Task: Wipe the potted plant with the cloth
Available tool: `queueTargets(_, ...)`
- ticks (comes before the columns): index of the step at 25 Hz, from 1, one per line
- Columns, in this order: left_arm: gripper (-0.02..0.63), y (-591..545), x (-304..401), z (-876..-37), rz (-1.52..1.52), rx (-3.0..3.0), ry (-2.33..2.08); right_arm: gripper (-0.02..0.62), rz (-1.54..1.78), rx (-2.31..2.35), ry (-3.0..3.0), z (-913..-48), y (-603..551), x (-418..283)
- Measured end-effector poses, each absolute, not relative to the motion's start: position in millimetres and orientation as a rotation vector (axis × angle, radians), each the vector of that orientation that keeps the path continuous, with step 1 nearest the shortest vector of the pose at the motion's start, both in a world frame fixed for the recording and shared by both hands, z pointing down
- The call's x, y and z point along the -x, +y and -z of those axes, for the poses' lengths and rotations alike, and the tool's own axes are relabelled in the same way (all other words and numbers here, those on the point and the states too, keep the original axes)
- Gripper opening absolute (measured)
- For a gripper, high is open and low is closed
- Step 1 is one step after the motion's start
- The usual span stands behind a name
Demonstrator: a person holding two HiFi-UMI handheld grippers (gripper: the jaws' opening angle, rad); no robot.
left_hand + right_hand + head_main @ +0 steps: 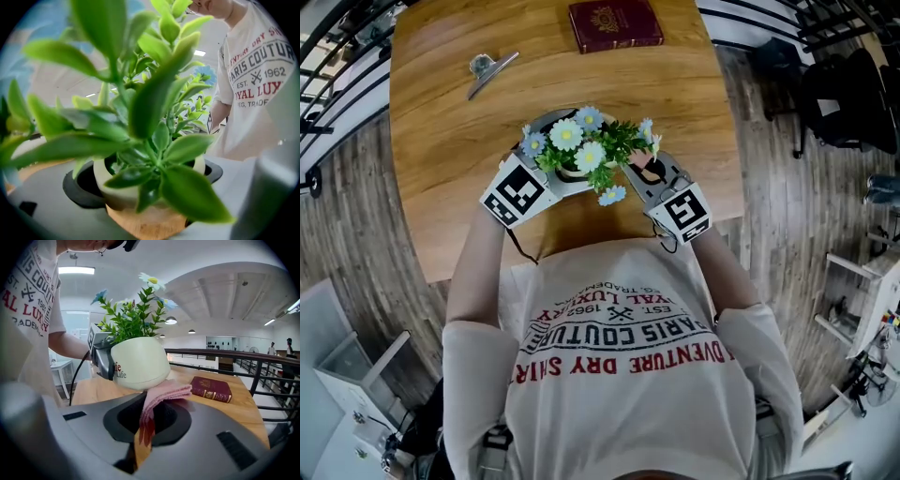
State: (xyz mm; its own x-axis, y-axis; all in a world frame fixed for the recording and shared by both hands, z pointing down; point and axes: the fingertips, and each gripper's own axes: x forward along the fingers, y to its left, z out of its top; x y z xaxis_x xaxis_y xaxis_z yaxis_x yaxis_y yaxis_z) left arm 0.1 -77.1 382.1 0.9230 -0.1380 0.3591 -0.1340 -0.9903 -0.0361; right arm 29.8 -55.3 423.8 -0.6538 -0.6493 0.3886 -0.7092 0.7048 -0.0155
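Potted plant [140, 359] clamped in left tool [145, 187]; pink cloth [164, 392], pinched in right tool [150, 420], against its lower side.

Near leaves [154, 93] blurred, pot [572, 174] mostly hidden by flowers [567, 135]

Fig.: your wooden table [441, 178]. Dark-red book [615, 24] lies flat at far edge; metal clip, poss. a clipboard clamp [490, 71], far left.
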Motion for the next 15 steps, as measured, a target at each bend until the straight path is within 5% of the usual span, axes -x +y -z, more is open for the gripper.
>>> queueTargets(15, 0.541, -64.8, -34.6, -477.8, 0.787, 3.112, 0.278, 0.037, -0.208, -1.367, -2.317, -451.9, -85.0, -137.4)
